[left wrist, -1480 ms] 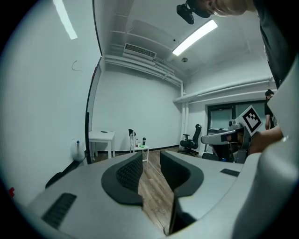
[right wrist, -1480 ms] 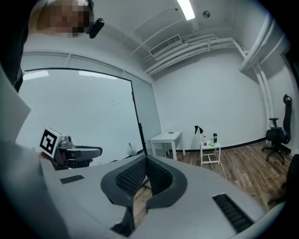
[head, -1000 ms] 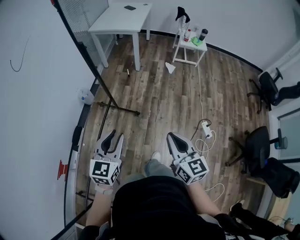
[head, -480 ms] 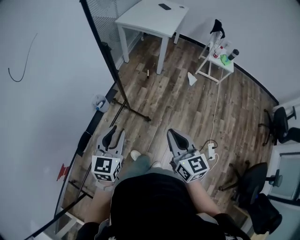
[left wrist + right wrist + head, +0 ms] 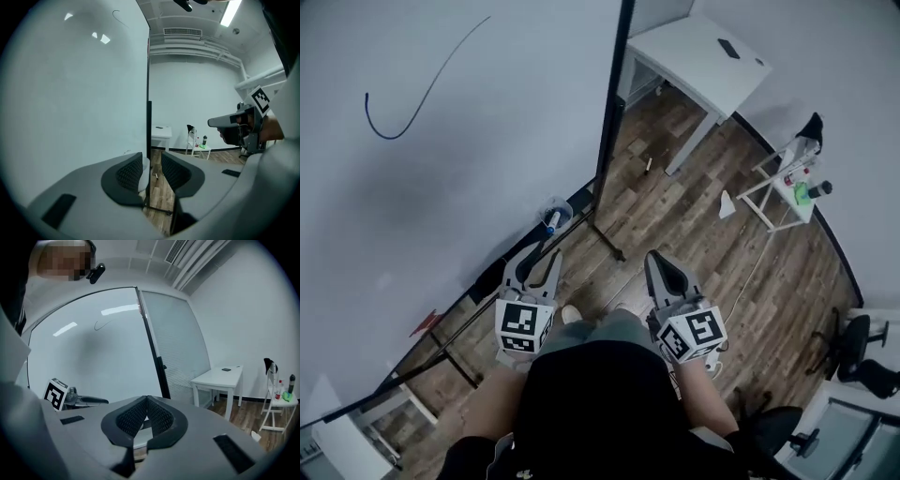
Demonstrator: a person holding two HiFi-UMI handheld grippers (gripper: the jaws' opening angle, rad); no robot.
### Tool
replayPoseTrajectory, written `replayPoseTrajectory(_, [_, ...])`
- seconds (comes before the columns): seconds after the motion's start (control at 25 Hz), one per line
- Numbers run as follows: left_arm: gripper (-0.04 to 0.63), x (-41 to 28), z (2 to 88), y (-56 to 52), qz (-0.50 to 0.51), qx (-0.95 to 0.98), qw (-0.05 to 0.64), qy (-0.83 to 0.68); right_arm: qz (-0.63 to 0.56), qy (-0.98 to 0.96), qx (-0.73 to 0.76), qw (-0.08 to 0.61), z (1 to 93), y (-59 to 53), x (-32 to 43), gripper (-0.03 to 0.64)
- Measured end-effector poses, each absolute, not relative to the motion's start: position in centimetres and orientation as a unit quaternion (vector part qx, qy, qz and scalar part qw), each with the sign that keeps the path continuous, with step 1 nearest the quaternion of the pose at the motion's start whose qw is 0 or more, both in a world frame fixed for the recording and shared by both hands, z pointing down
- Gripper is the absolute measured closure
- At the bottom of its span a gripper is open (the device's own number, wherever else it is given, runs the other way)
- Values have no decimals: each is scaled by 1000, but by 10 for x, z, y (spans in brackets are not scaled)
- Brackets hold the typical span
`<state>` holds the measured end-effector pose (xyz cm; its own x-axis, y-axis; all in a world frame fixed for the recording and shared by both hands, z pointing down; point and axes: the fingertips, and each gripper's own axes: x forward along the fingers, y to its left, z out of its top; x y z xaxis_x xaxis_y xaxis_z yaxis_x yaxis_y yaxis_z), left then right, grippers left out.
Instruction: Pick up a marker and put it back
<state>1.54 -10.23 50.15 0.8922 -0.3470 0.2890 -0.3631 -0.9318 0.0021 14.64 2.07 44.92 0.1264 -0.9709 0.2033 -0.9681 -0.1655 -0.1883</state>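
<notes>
Item: left gripper, fingers set a little apart with nothing between them, only the whiteboard's black edge post seen through the gap. Item: right gripper, fingers closed tip to tip on nothing. Item: marker, apparently white with a blue cap, standing in a small round holder at the whiteboard's foot, ahead of the left gripper and clear of it. Progress, as judged: pick-up not yet begun; reach, grasp, lift and return all remain. Surroundings: a curved blue line on the whiteboard; white table bearing a small dark object; a white side stand with bottles; an office chair; wooden floor. Obstructions: the edge post and the stand's black leg run close beside the holder and would likely crowd an approach from the right.
</notes>
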Motion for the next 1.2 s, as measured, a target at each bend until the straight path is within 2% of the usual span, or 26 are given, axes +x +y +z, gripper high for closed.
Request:
replayPoseTrajectory(0.32, [439, 35, 533, -143, 169, 955, 58, -237, -154, 705, -692, -34, 452, -44, 172, 589])
replayPoseTrajectory(0.64, [440, 54, 553, -161, 183, 935, 78, -295, -158, 751, -637, -69, 457, -80, 196, 589])
replayPoseTrajectory(0.72, [446, 55, 557, -165, 182, 929, 80, -311, -158, 762, -624, -75, 460, -86, 199, 588])
replayPoseTrajectory(0.84, [505, 54, 557, -168, 178, 925, 80, -327, -159, 772, -610, -79, 463, -91, 199, 589])
replayPoseTrajectory(1.2, [509, 54, 545, -171, 171, 919, 73, -346, -155, 789, -588, -82, 458, -93, 198, 589])
